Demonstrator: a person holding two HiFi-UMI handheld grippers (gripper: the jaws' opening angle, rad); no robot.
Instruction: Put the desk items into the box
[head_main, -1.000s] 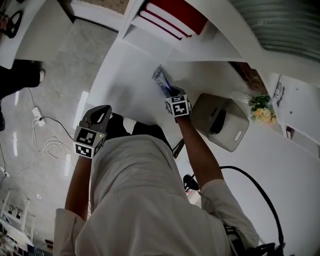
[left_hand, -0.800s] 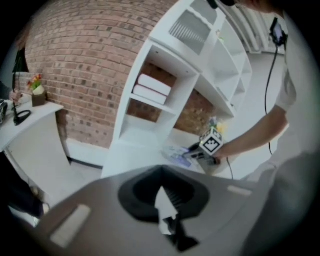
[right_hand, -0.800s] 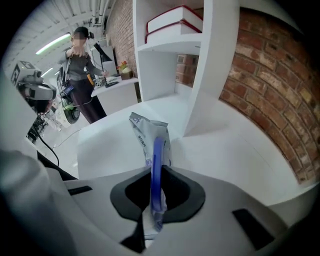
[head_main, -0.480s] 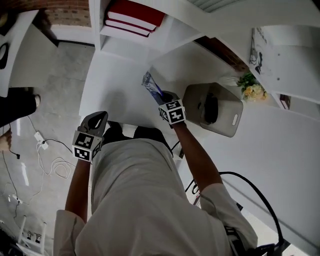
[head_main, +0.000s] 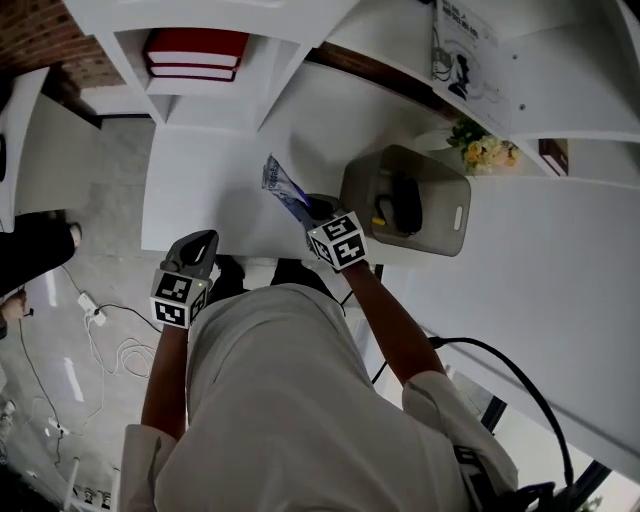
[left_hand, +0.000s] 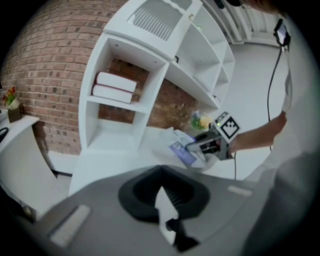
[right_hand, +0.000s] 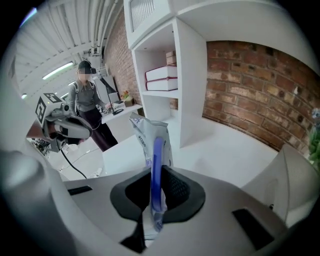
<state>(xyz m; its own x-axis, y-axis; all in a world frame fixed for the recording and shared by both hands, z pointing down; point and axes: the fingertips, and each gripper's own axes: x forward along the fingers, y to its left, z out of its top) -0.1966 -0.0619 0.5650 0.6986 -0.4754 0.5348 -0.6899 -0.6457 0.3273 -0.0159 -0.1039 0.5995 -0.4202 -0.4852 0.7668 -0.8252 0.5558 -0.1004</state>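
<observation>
1. The packet (head_main: 281, 184) is clamped edge-on in the right gripper (head_main: 306, 208), with the box (head_main: 452, 180) at its three o'clock.
2. The left gripper (head_main: 196, 246) is closed, and nothing is held.
3. The limp packet could be snagged on the box rim and pulled loose.

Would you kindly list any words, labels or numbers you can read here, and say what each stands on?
None can be read.
Clear plastic packet with blue print, held by the right gripper: print too blurred.
White printed sheet standing in the shelf unit: too small.
Black-and-white marker cubes: square patterns only, no words.
</observation>
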